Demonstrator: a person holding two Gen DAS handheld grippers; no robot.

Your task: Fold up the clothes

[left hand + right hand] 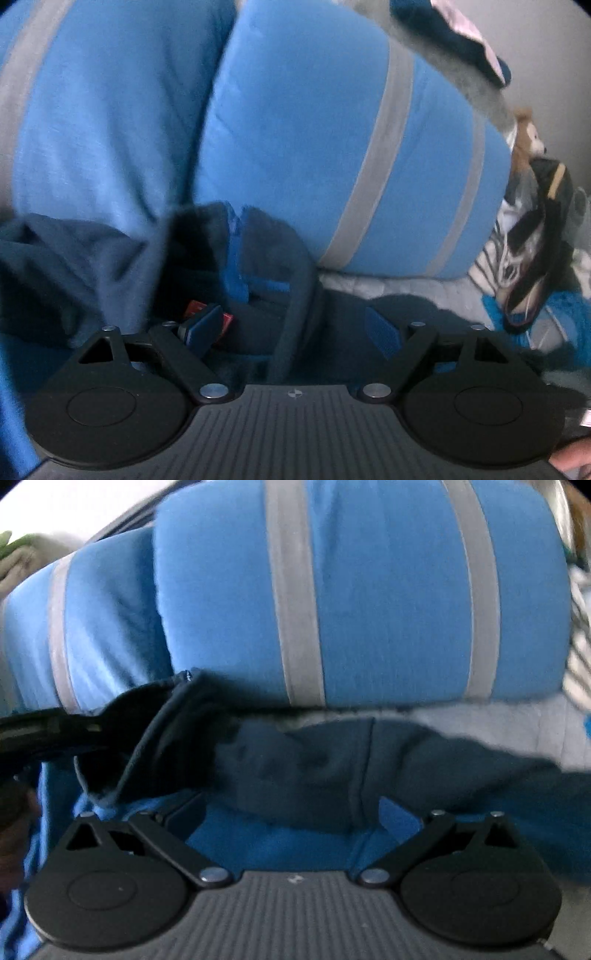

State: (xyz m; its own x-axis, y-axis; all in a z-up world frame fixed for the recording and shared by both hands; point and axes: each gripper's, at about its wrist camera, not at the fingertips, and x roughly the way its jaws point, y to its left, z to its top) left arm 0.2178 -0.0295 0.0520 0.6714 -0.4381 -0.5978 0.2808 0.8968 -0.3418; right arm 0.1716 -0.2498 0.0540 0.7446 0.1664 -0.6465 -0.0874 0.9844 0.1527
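Rumpled navy garment [314,760] lies bunched against blue, grey-striped pillows [369,590].

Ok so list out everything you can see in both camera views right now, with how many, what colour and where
dark garment: one, navy with bright blue lining, crumpled on the bed between both grippers
pillows: two, blue with grey stripes, behind the garment
bed cover: one, pale grey, under the garment
plush toy: one, brown, far right in the left wrist view
clutter pile: black, white and blue items, right of the pillows, too blurred to name
left gripper: one, black with blue pads, open, a fold of the garment between its fingers
right gripper: one, black, open, at the garment's near edge
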